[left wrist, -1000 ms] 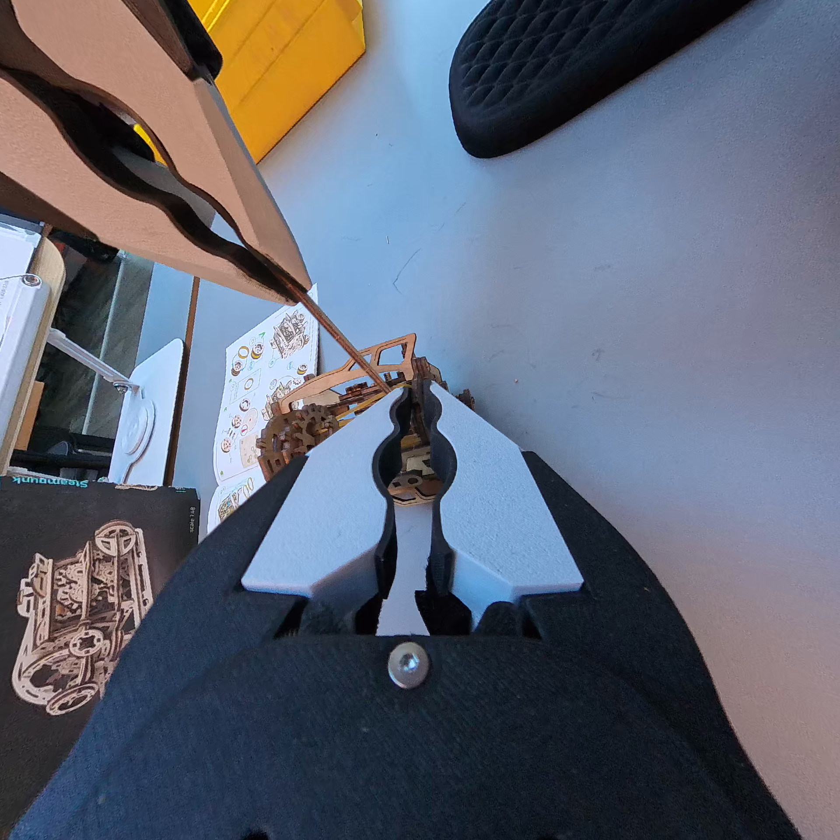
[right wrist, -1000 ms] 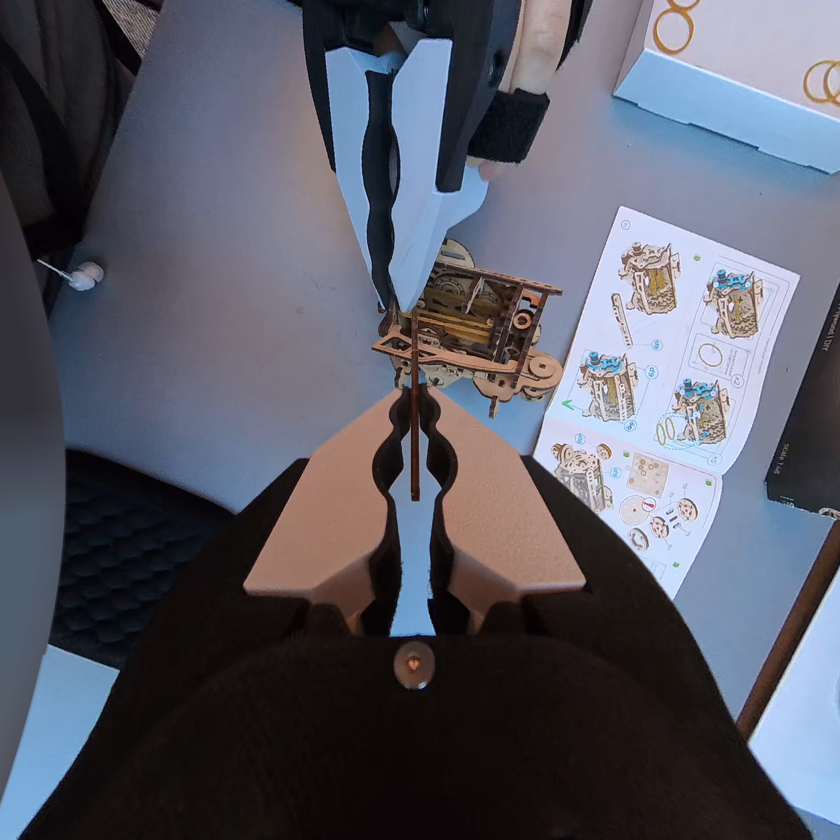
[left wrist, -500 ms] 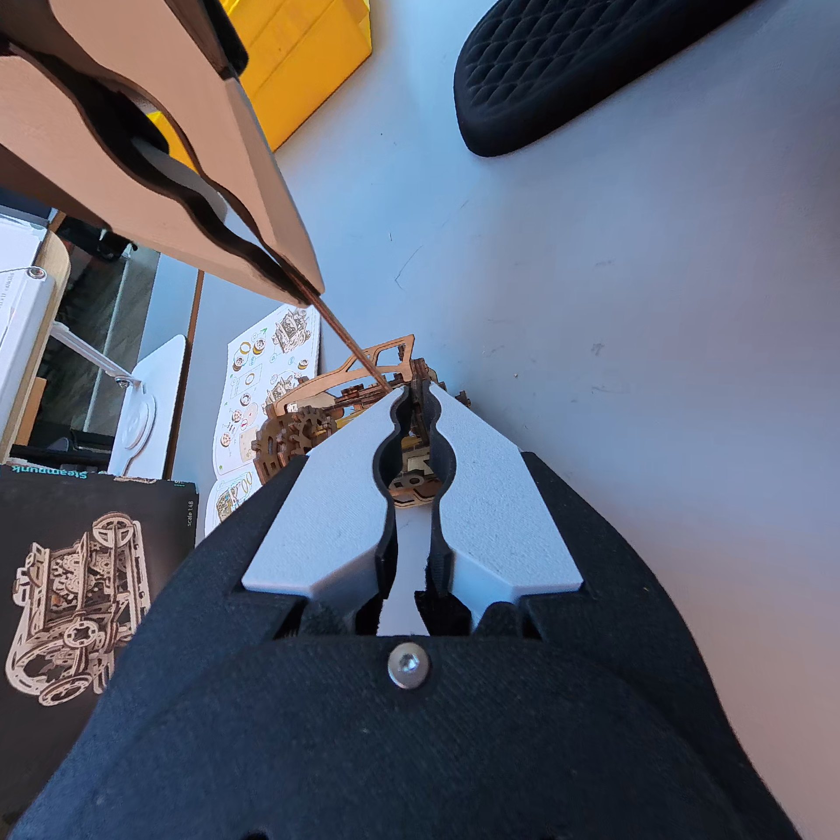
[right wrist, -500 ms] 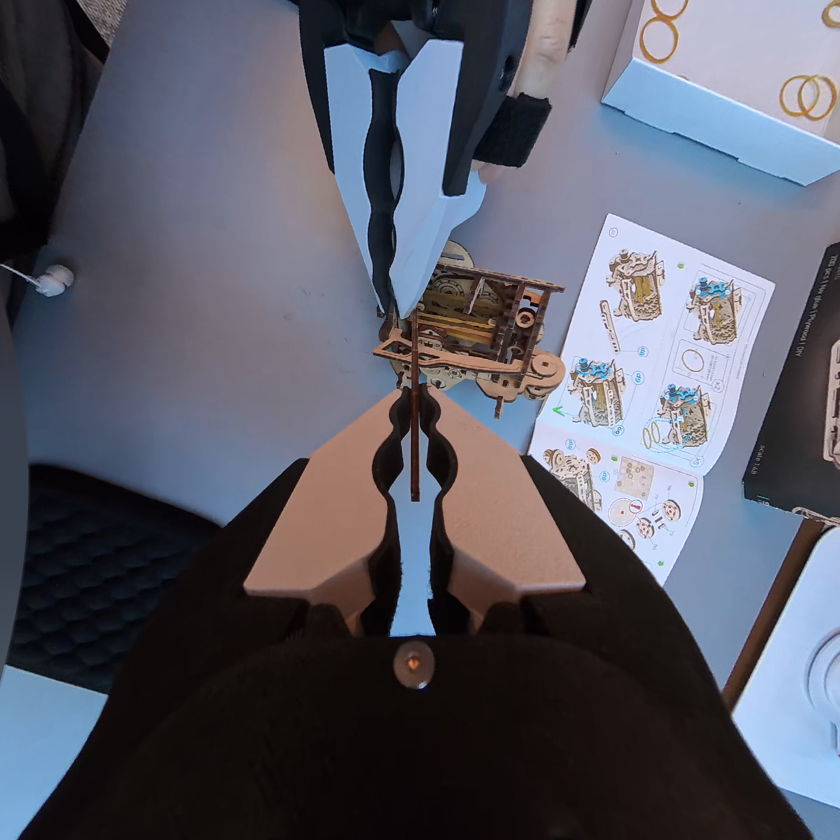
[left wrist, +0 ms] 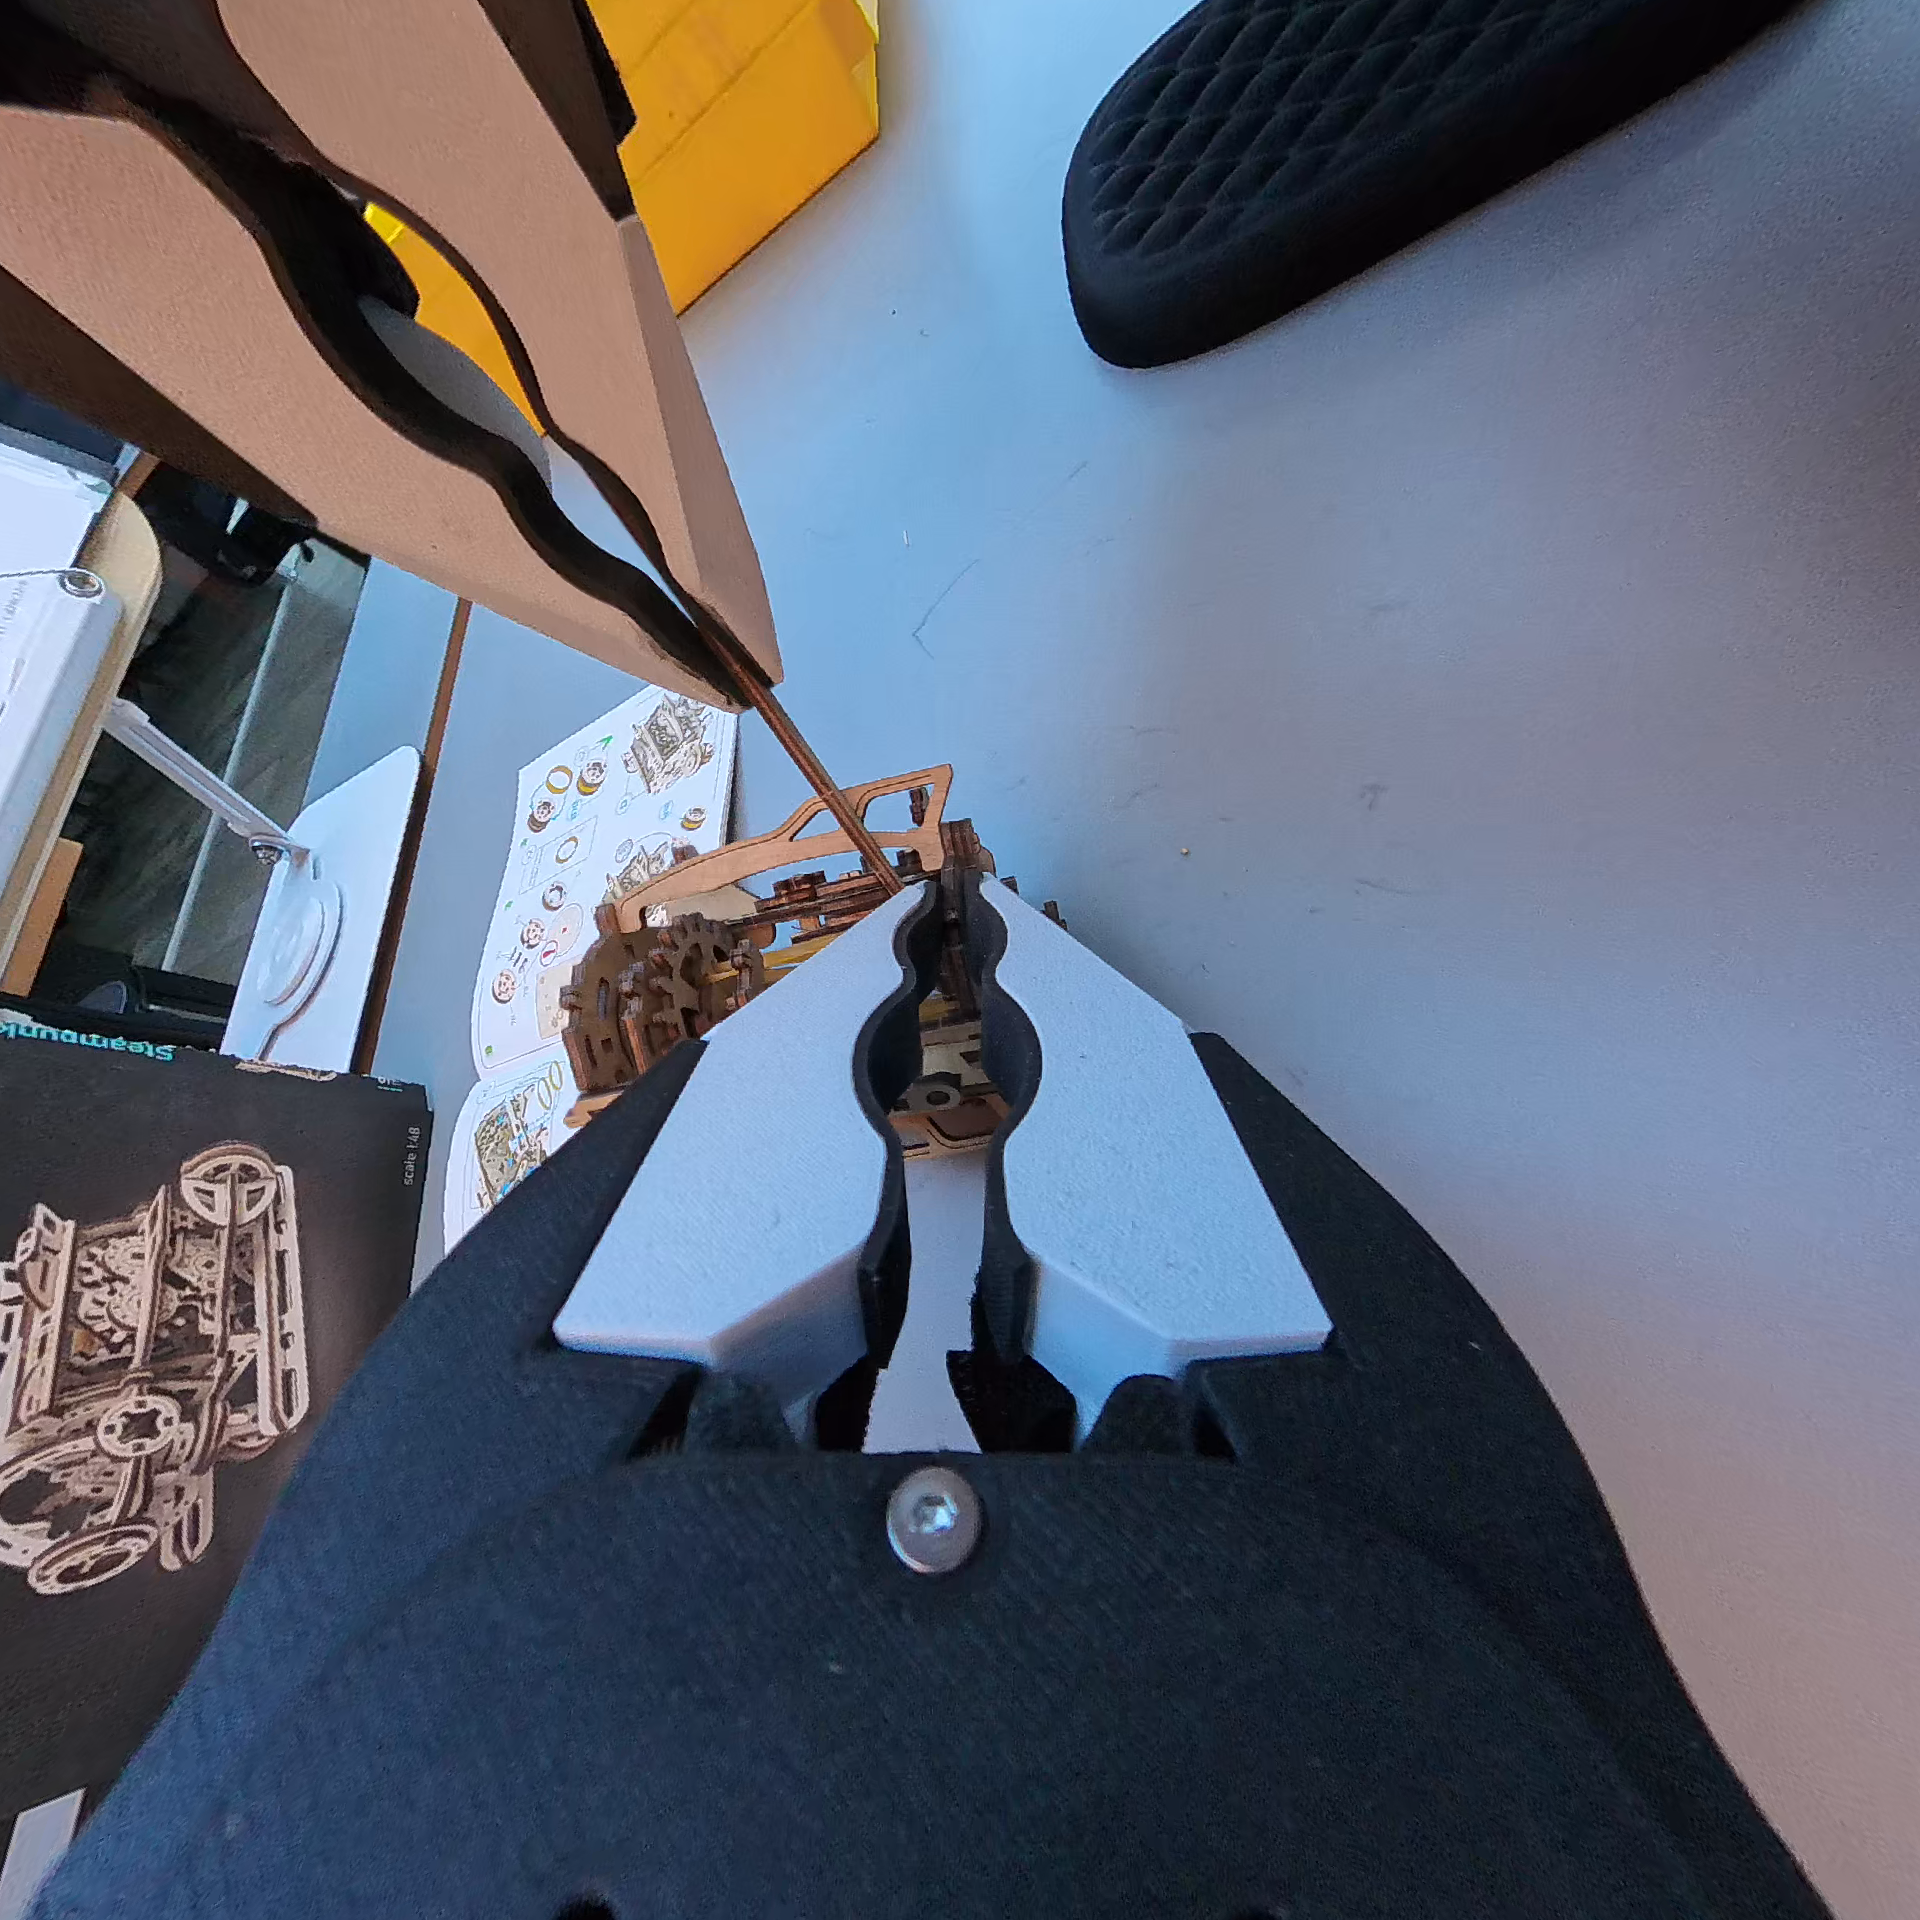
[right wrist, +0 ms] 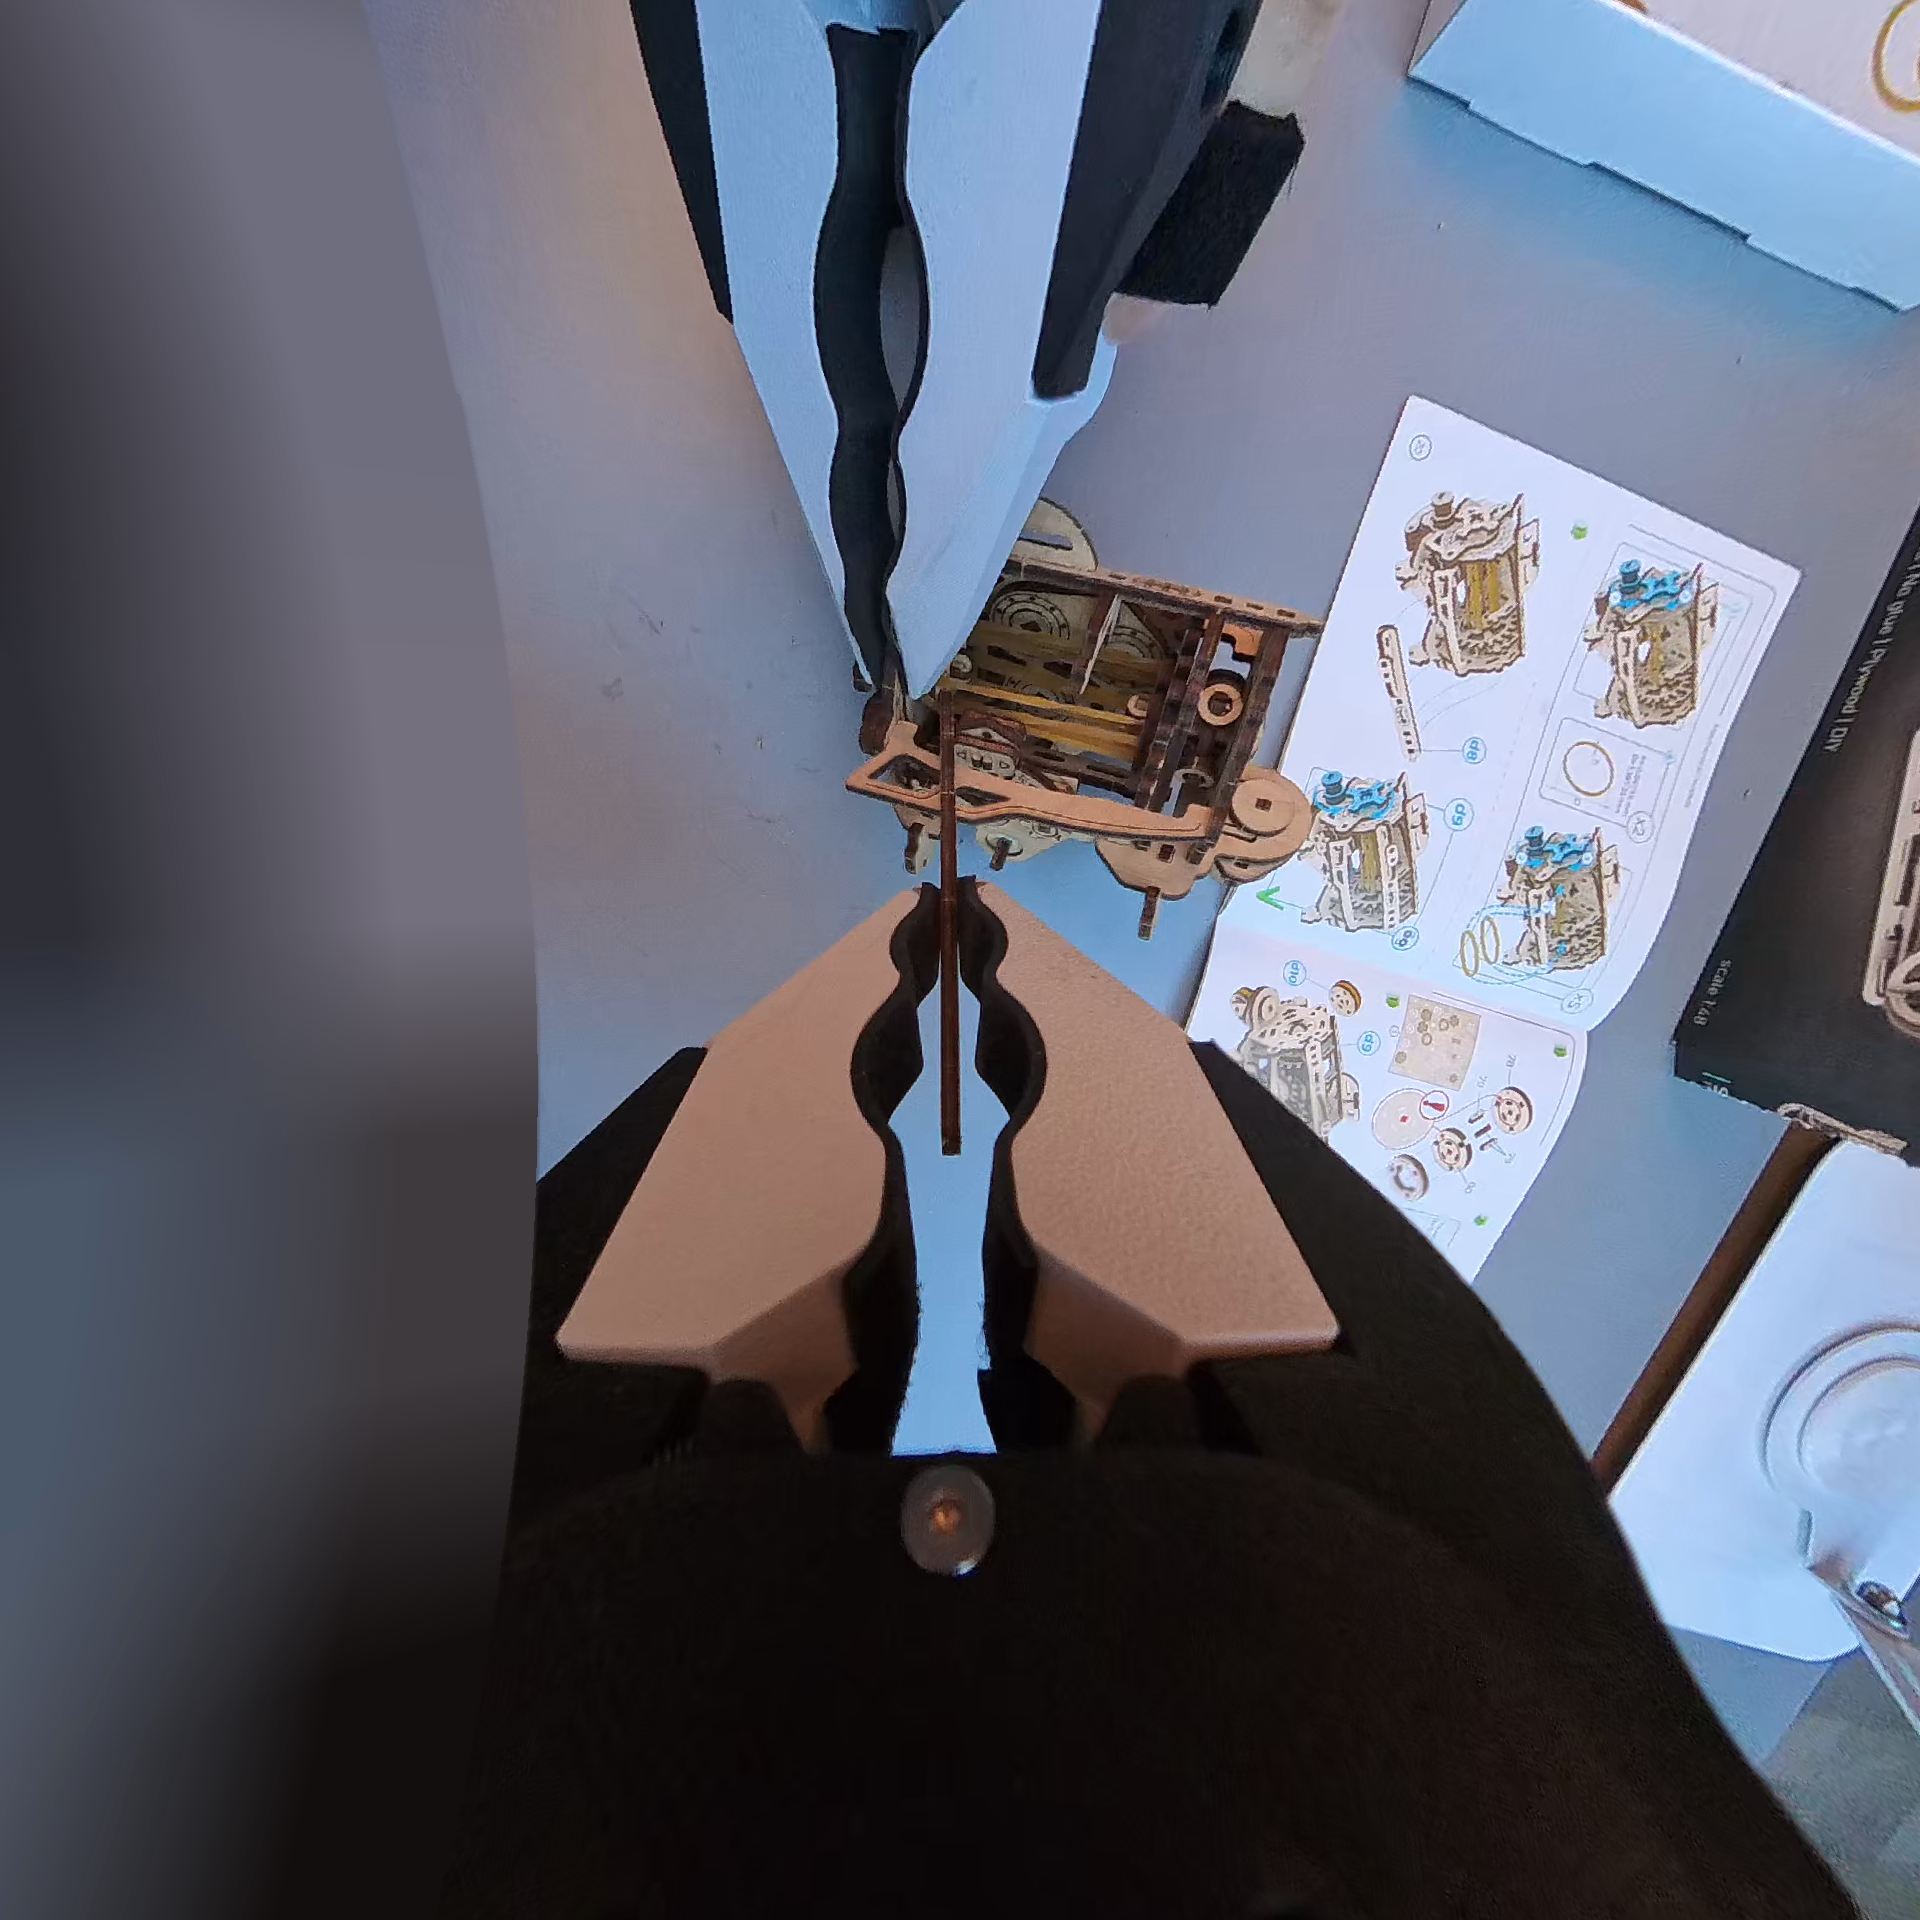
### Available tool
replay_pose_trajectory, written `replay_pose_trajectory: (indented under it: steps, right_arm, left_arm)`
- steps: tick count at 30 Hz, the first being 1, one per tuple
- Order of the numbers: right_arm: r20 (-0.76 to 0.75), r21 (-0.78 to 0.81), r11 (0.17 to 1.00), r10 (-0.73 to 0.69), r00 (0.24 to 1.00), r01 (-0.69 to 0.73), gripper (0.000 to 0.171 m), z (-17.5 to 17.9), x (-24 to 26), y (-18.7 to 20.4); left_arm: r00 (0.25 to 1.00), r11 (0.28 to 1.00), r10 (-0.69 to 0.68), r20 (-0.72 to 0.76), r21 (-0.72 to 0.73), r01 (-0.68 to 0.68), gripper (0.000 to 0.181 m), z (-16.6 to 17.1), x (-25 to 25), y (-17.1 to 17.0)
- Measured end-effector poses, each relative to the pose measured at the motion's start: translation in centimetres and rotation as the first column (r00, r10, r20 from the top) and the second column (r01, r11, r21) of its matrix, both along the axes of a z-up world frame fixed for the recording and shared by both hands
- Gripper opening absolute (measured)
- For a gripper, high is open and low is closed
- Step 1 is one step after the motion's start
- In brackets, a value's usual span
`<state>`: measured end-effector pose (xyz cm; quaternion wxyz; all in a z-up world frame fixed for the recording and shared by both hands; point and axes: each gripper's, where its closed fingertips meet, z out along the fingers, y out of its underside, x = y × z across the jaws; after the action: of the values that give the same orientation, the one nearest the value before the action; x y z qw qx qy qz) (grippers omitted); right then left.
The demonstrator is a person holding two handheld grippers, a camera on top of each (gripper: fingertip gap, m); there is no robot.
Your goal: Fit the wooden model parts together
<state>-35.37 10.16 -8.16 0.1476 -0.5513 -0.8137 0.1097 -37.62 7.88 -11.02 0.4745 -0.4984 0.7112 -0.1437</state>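
Observation:
A partly built wooden model (right wrist: pixel 1091 727) with gears and yellow rubber bands lies on the grey table; it also shows in the left wrist view (left wrist: pixel 748 935). My left gripper (left wrist: pixel 948 896), with white fingers, is shut on the model's edge and pins it; in the right wrist view it (right wrist: pixel 883 665) comes down from the top. My right gripper (right wrist: pixel 948 902), with tan fingers, is shut on a thin flat wooden strip (right wrist: pixel 948 997). The strip's far end reaches into the model's frame. In the left wrist view the right gripper (left wrist: pixel 743 675) hangs at upper left with the strip (left wrist: pixel 821 790) slanting down to the model.
An instruction sheet (right wrist: pixel 1507 831) lies right of the model. A black kit box (left wrist: pixel 156 1299) sits at the left. A yellow bin (left wrist: pixel 727 135) and a black padded cushion (left wrist: pixel 1403 156) lie farther off. A white box (right wrist: pixel 1683 135) with rubber bands is at top right. My right fingertips sit around 5 centimeters from my left ones.
The right wrist view has closed in on the model a little. Both grippers keep their grips, and the strip's tip stays at the model's frame.

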Motion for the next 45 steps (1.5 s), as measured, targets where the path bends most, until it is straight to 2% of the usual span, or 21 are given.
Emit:
replay_pose_trajectory:
  steps: [7, 16, 21, 30, 37, 39, 40, 41, 45]
  right_arm:
    - [0.111, -0.032, 0.998, -0.042, 0.993, 0.046, 0.001, 0.0, 0.1, 0.3]
    - [0.219, -0.024, 1.0, -0.01, 0.976, 0.016, 0.001, 0.1, -0.5, 0.2]
    - [0.2, -0.037, 0.999, -0.017, 0.98, 0.024, 0.001, 0.1, -0.1, 0.2]
    - [0.083, -0.202, 0.976, -0.068, 0.994, 0.084, 0.001, 0.4, 0.4, 0.3]
    - [0.031, -0.232, 0.967, -0.101, 0.994, 0.105, 0.001, 0.2, 0.8, 0.7]
    - [0.014, -0.247, 0.963, -0.109, 0.994, 0.109, 0.001, 0.2, 0.9, 0.9]
    - [0.008, -0.268, 0.957, -0.11, 0.994, 0.108, 0.001, 0.1, 1.0, 0.9]
    - [-0.004, -0.285, 0.953, -0.111, 0.994, 0.105, 0.001, 0.0, 0.9, 0.9]
    - [-0.034, -0.331, 0.939, -0.114, 0.993, 0.096, 0.001, -0.5, 1.1, 1.0]
  left_arm:
    - [1.0, 1.0, 0.016, 0.0, 0.016, -0.016, 0.002, 0.0, 0.2, 0.2]
    - [1.0, 0.999, 0.026, -0.007, 0.019, -0.026, 0.002, 0.0, 0.2, 0.3]
    - [0.999, 0.999, 0.038, 0.001, 0.018, -0.038, 0.002, 0.0, 0.2, 0.3]
    - [0.998, 0.998, 0.053, 0.018, 0.031, -0.053, 0.003, 0.1, 0.4, 0.5]
    - [0.995, 0.993, 0.086, 0.05, 0.08, -0.09, 0.005, 0.3, 0.5, 1.0]
    - [0.993, 0.989, 0.096, 0.064, 0.108, -0.103, 0.012, 0.5, 0.6, 1.1]
    - [0.99, 0.983, 0.111, 0.086, 0.136, -0.122, 0.027, 0.9, 0.6, 1.4]
    - [0.989, 0.98, 0.116, 0.091, 0.152, -0.129, 0.032, 1.1, 0.7, 1.5]
    - [0.991, 0.981, 0.11, 0.076, 0.15, -0.121, 0.03, 1.0, 0.7, 1.5]
